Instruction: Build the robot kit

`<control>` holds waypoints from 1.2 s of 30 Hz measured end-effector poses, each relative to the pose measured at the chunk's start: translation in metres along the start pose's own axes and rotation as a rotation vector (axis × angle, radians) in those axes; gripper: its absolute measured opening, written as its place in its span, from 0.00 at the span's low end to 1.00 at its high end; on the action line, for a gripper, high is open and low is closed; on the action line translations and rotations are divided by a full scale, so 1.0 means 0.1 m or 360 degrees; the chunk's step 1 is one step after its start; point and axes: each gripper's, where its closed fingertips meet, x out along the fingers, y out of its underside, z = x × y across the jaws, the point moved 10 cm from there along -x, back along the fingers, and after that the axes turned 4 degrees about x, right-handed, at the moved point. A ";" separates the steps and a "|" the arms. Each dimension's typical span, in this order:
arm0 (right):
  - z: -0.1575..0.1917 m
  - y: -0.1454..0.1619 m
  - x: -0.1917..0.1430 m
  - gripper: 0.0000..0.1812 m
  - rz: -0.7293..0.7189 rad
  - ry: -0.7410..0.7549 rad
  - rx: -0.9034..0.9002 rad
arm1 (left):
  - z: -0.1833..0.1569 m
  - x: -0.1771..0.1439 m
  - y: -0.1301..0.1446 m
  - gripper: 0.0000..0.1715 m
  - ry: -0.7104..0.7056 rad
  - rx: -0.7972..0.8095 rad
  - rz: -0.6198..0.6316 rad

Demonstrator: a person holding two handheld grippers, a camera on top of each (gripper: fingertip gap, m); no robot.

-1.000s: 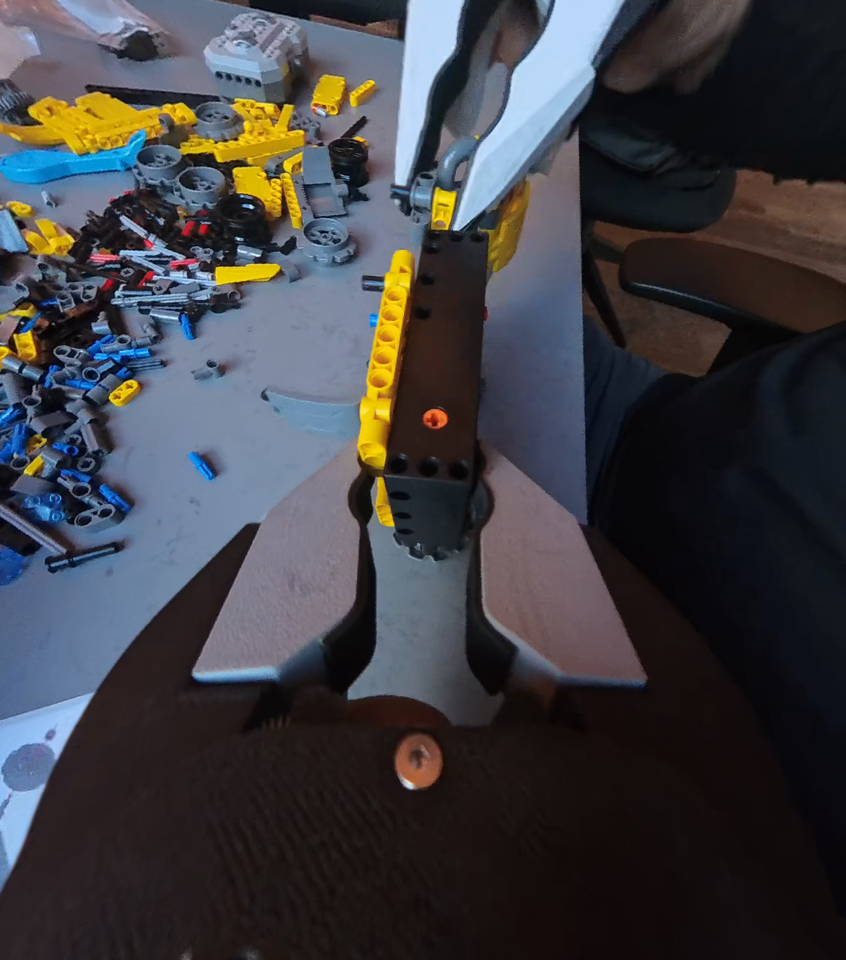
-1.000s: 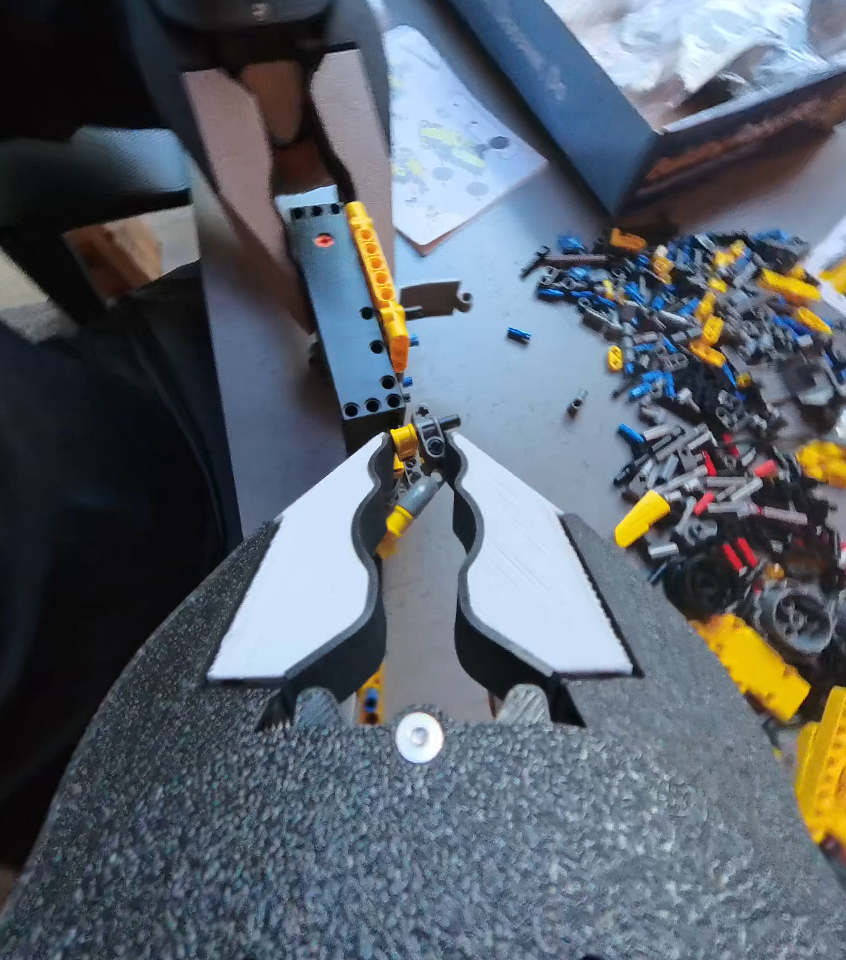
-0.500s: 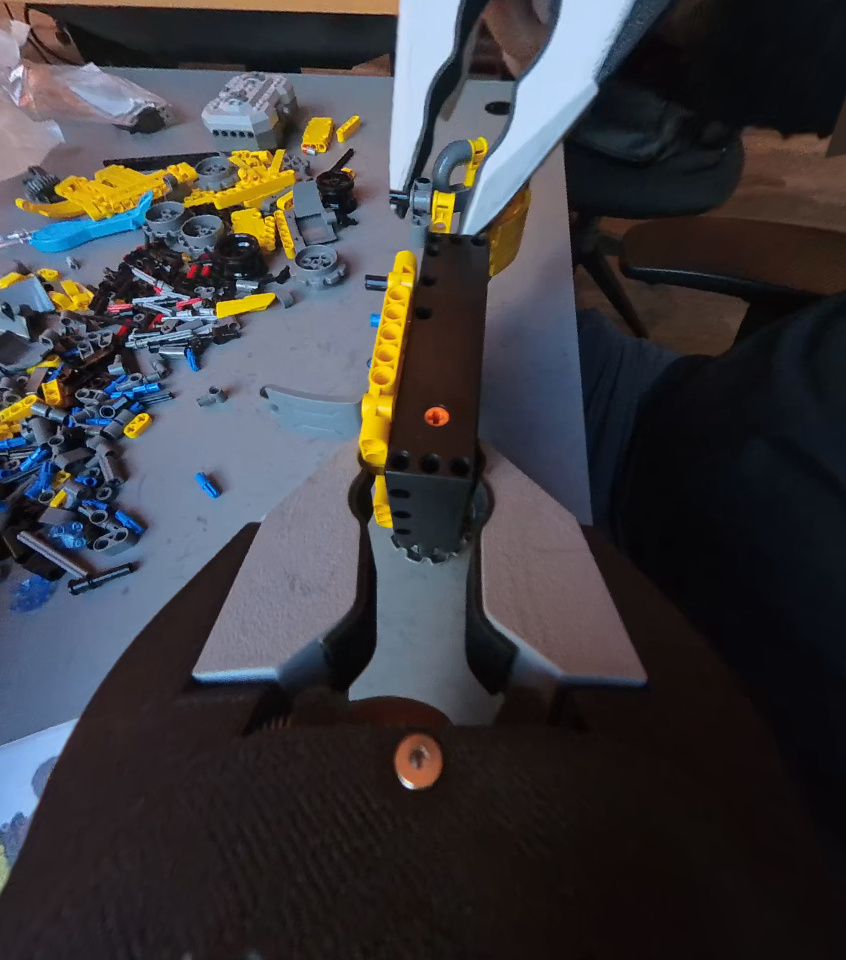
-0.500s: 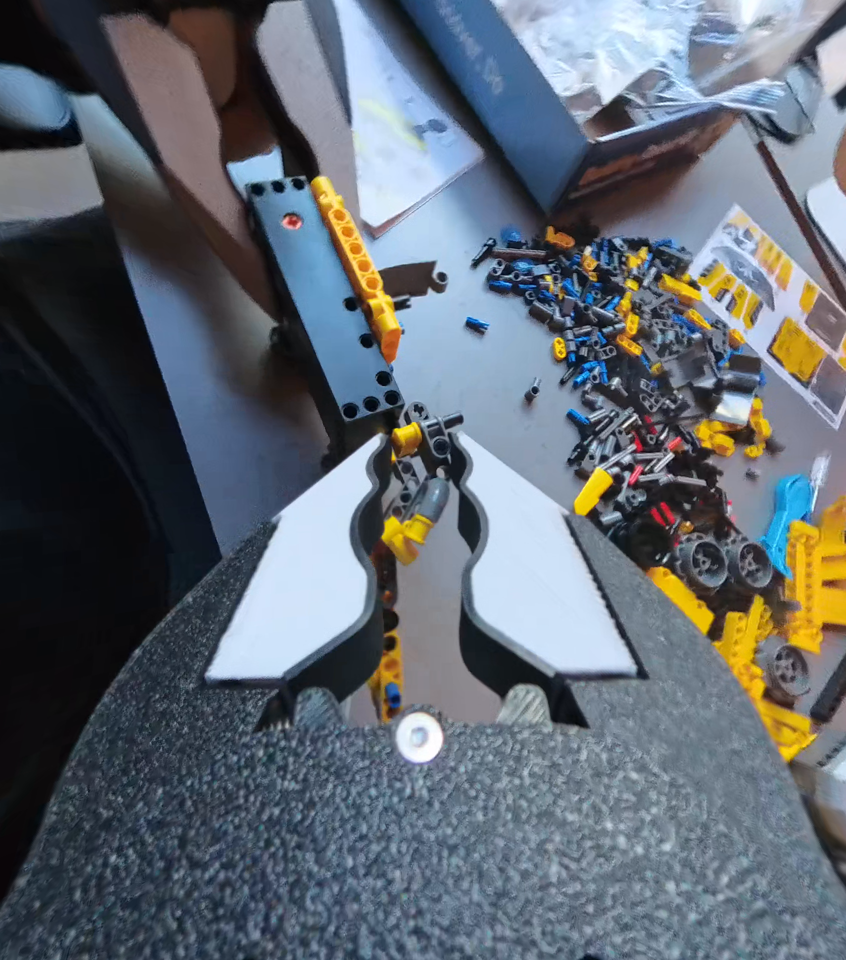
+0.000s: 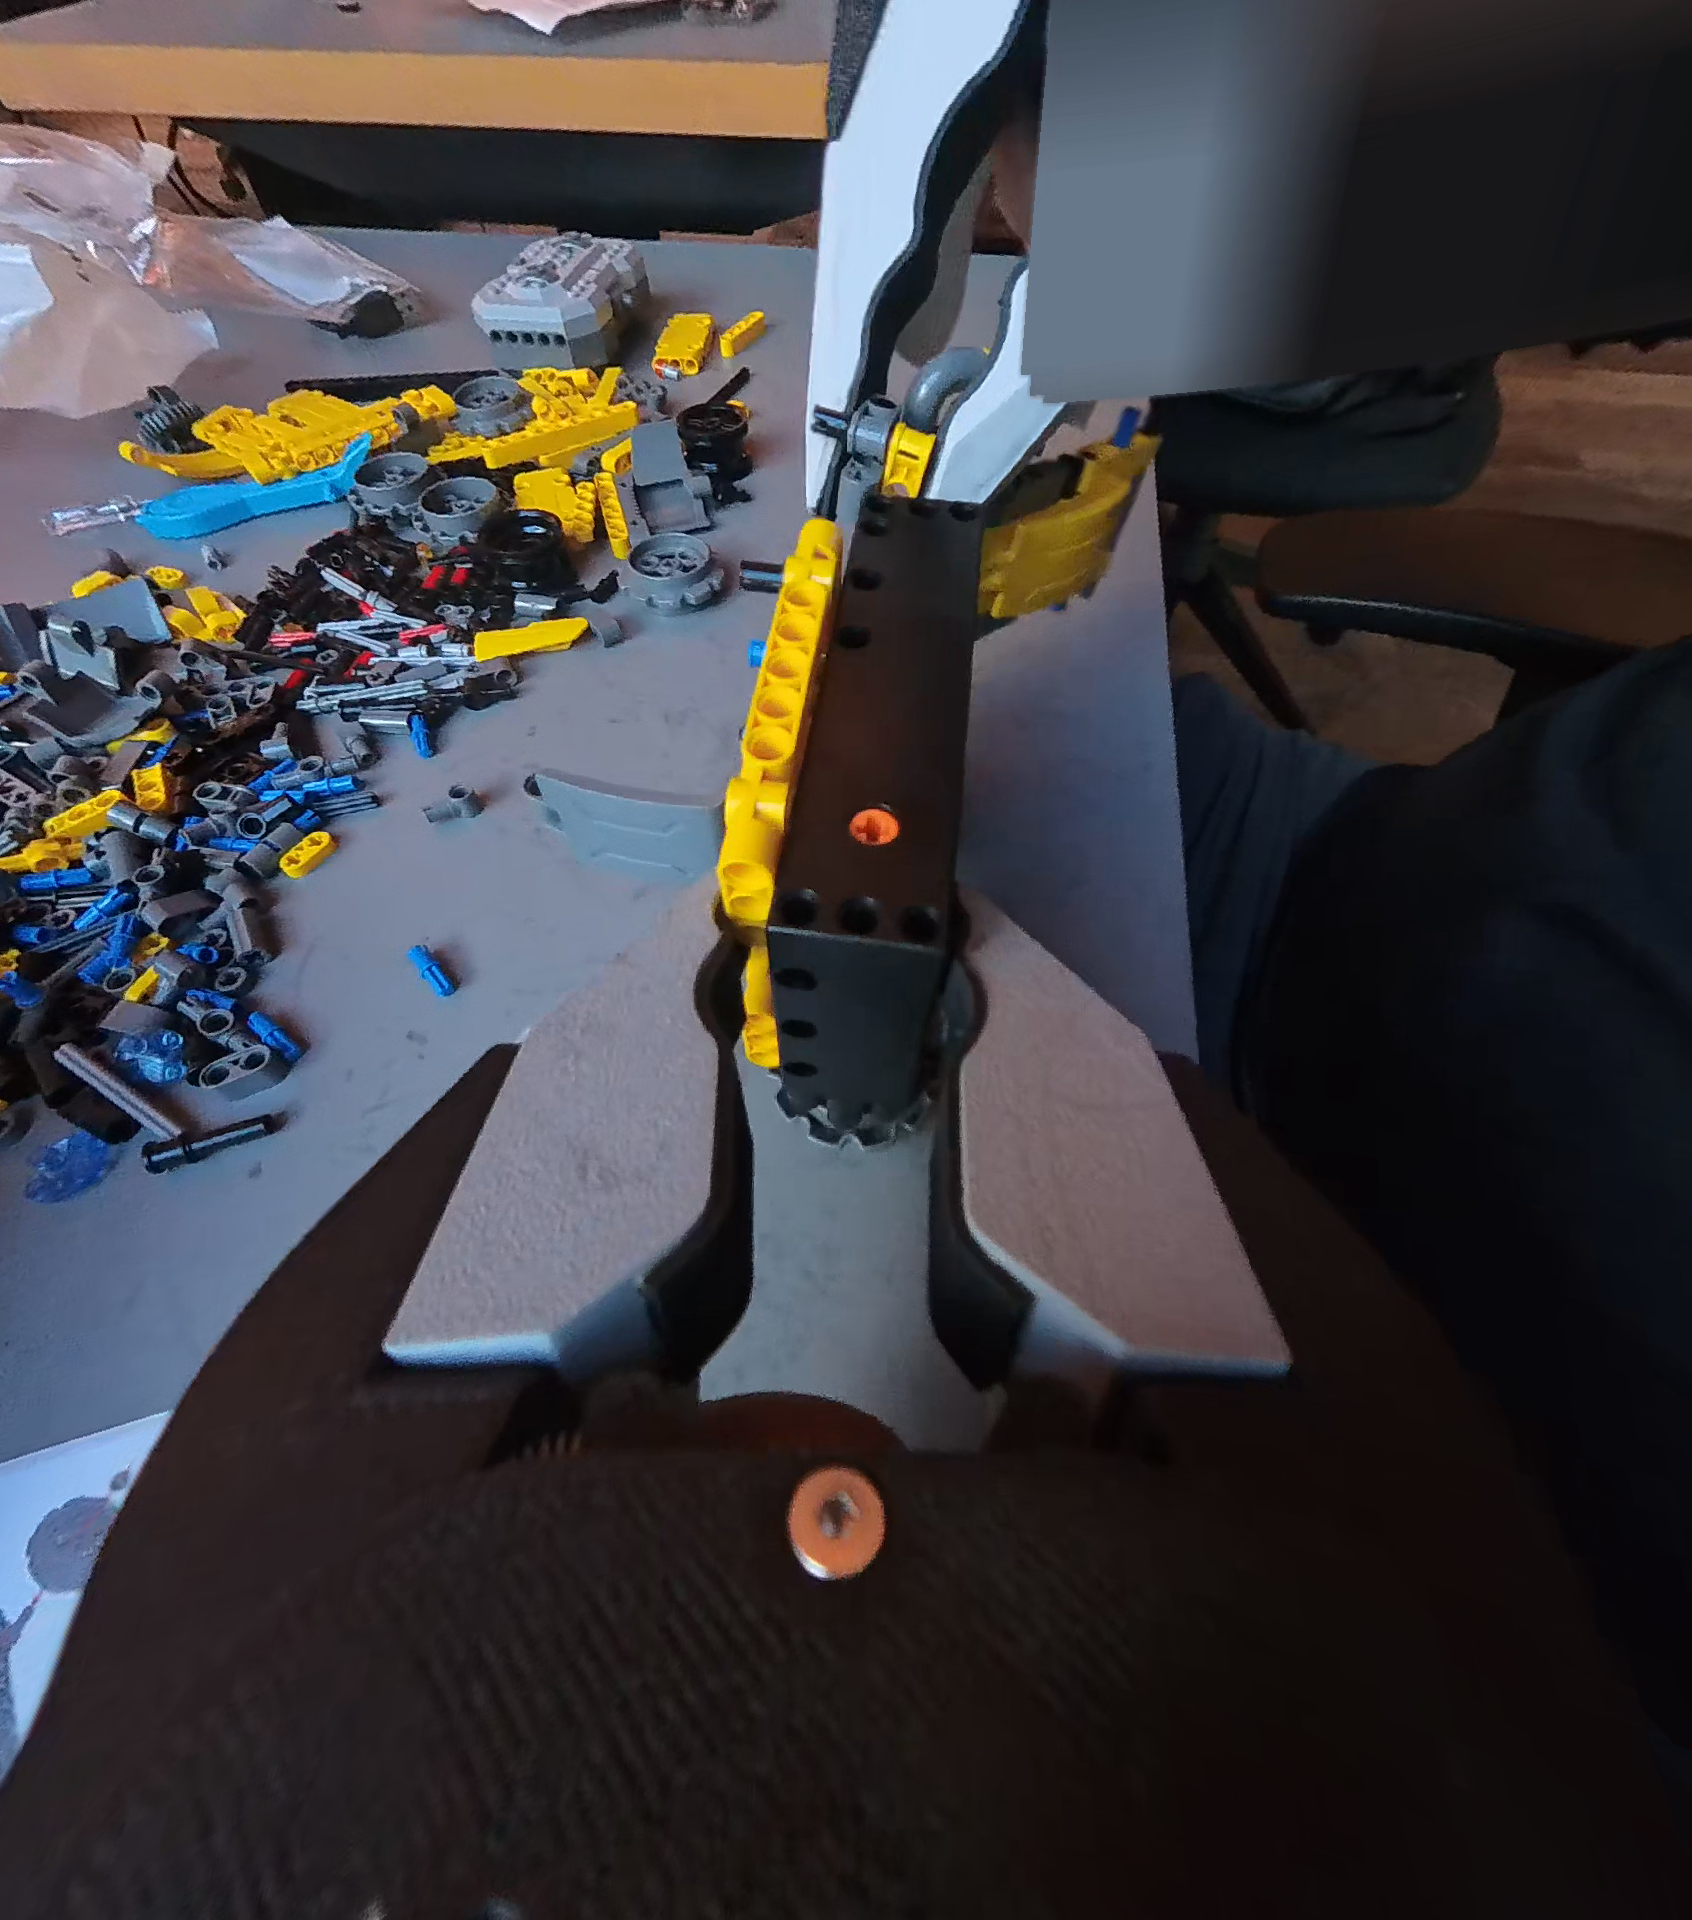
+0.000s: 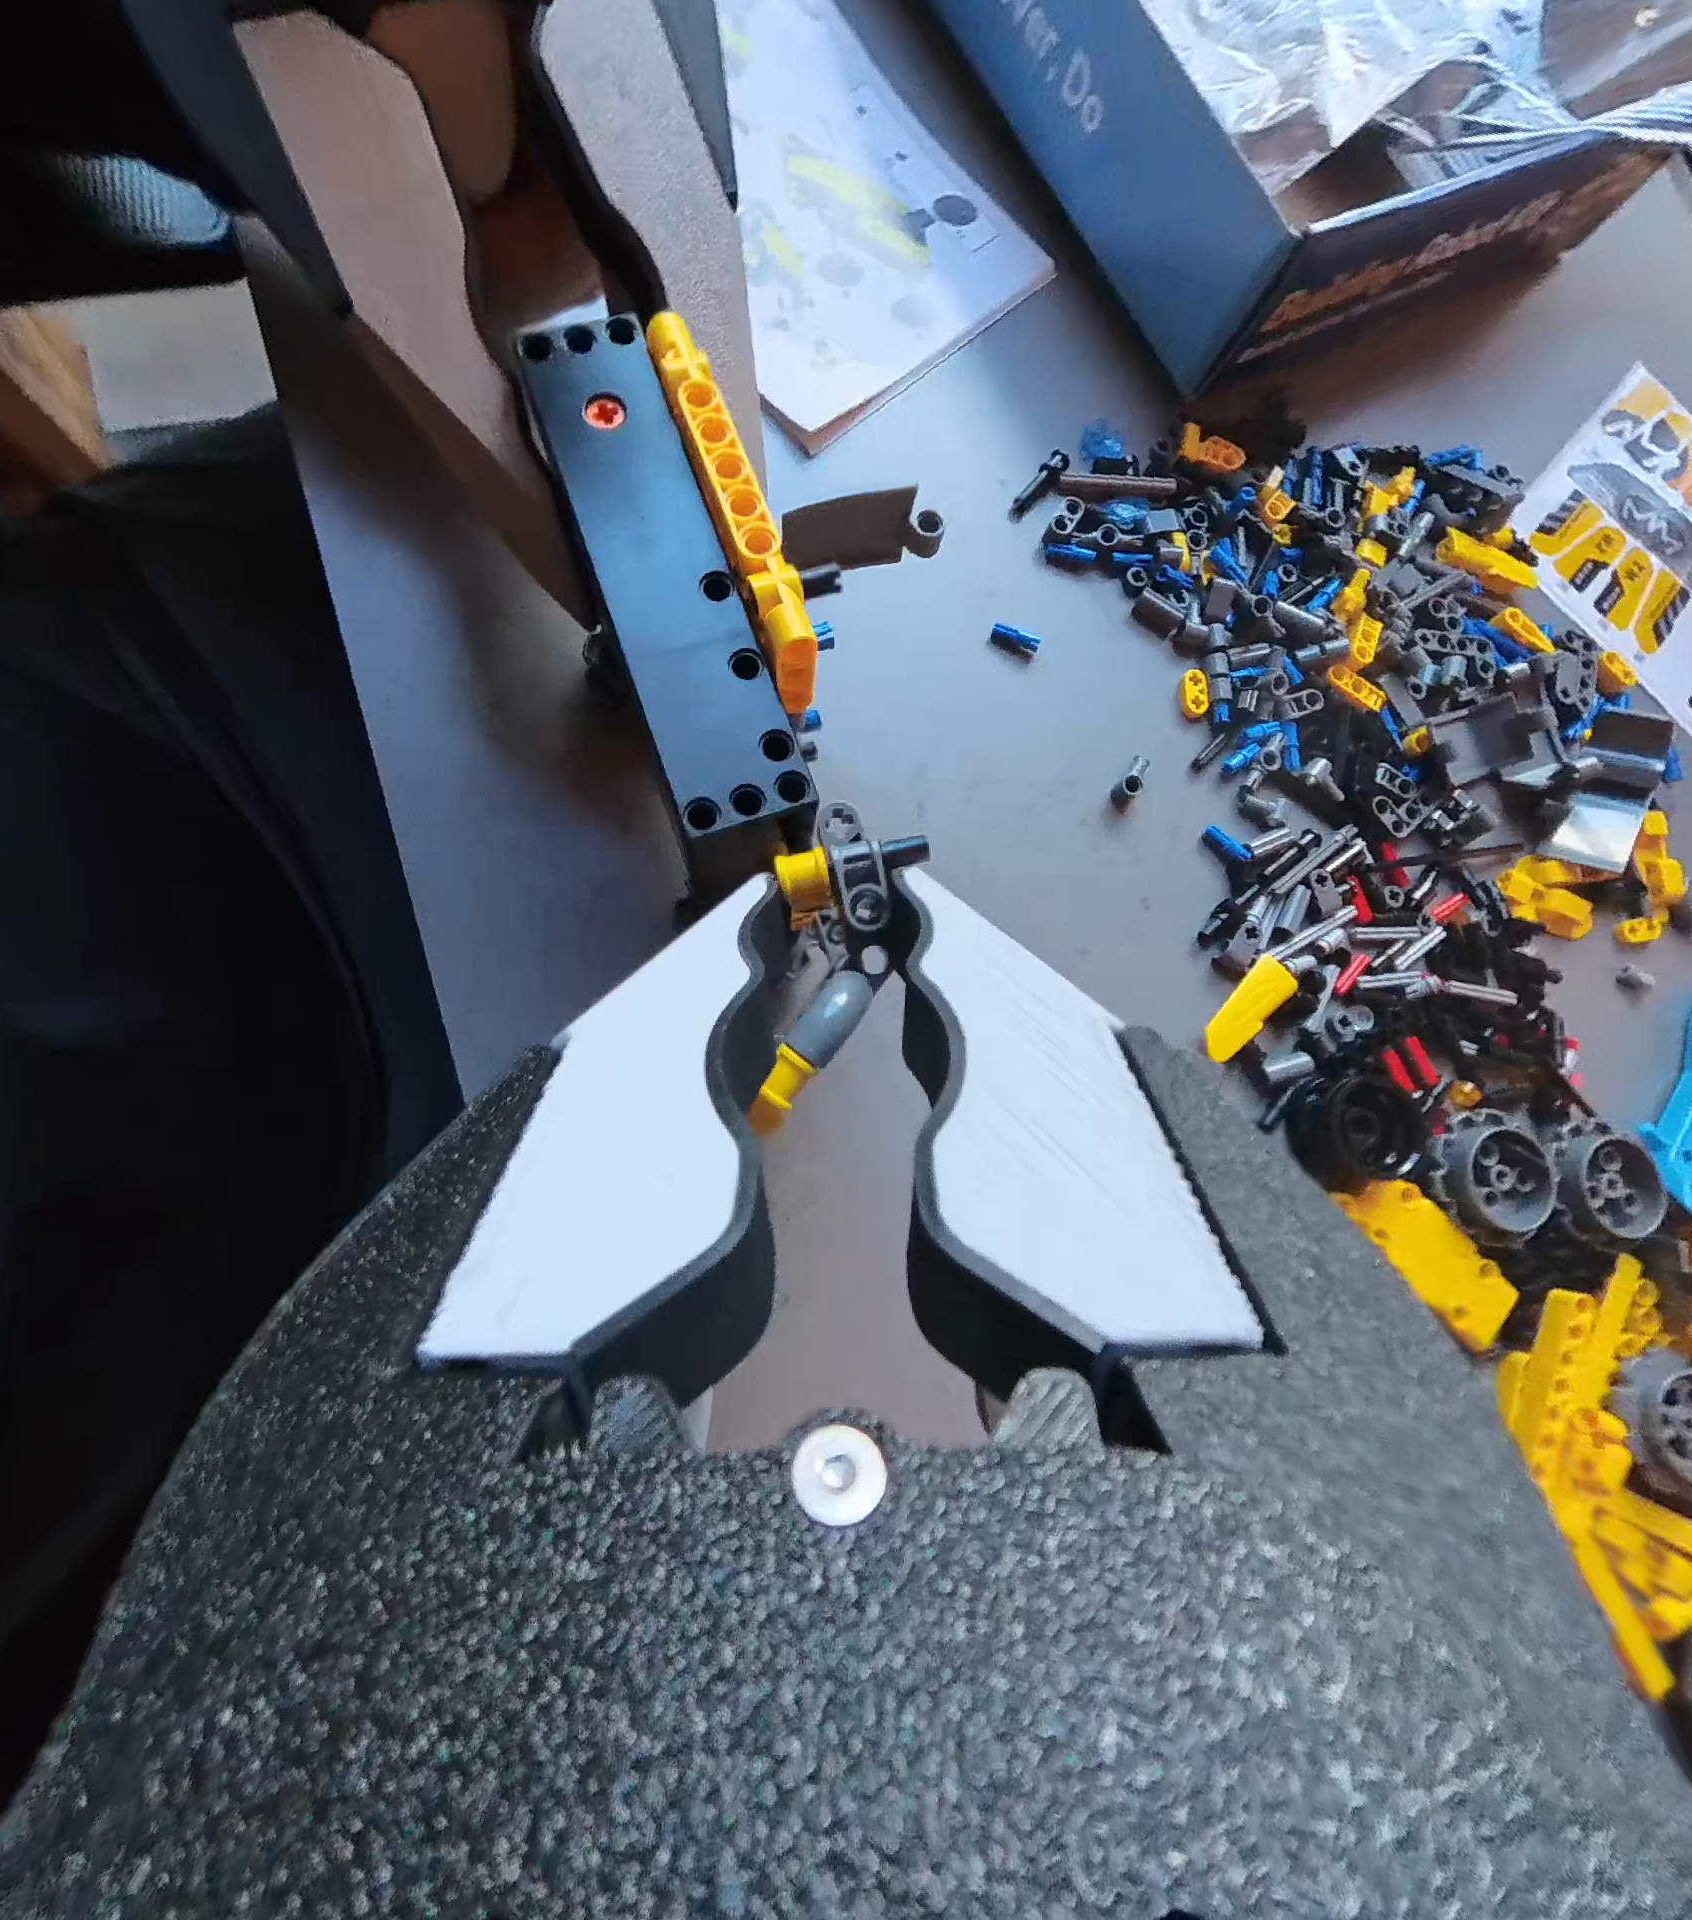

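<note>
Two grippers grip black block (image 5: 878, 748) w/ yellow beam (image 5: 782, 727).

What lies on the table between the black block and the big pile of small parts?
In the left wrist view, a grey curved panel, a small grey connector and a blue pin; otherwise bare table.

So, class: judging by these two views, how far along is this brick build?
Done: a yellow beam is pinned along the black block. In hand: left gripper clamps the block; right gripper holds a small joint piece at its end. Left: the parts pile lies loose on the table.
</note>
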 end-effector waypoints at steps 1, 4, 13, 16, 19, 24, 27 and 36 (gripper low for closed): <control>0.00 0.01 0.00 0.10 -0.0007 0.0019 0.0037 | -0.01 0.00 0.00 0.19 -0.0008 -0.0006 -0.0003; 0.04 0.02 0.00 0.10 -0.0029 0.0082 0.0104 | -0.04 0.00 0.00 0.19 -0.0052 0.0007 -0.0005; 0.13 0.03 0.03 0.11 -0.0109 0.0246 0.0202 | -0.07 -0.03 0.01 0.19 -0.0103 0.0059 -0.0012; 0.19 0.05 0.02 0.12 -0.0159 0.0239 0.0136 | -0.09 -0.04 0.02 0.19 -0.0080 0.0156 -0.0022; 0.14 0.07 -0.05 0.13 -0.0180 0.0035 0.0185 | -0.08 -0.05 0.02 0.19 -0.0063 0.0184 -0.0020; 0.10 0.13 -0.15 0.12 -0.0124 -0.0055 0.0084 | -0.11 -0.06 0.03 0.19 -0.0032 0.0270 -0.0044; 0.06 0.07 -0.09 0.10 -0.0042 -0.0079 -0.0039 | -0.10 -0.07 0.03 0.19 -0.0030 0.0259 -0.0043; 0.02 -0.06 0.01 0.11 0.0114 -0.0206 -0.0250 | -0.12 -0.07 0.03 0.19 -0.0052 0.0273 -0.0041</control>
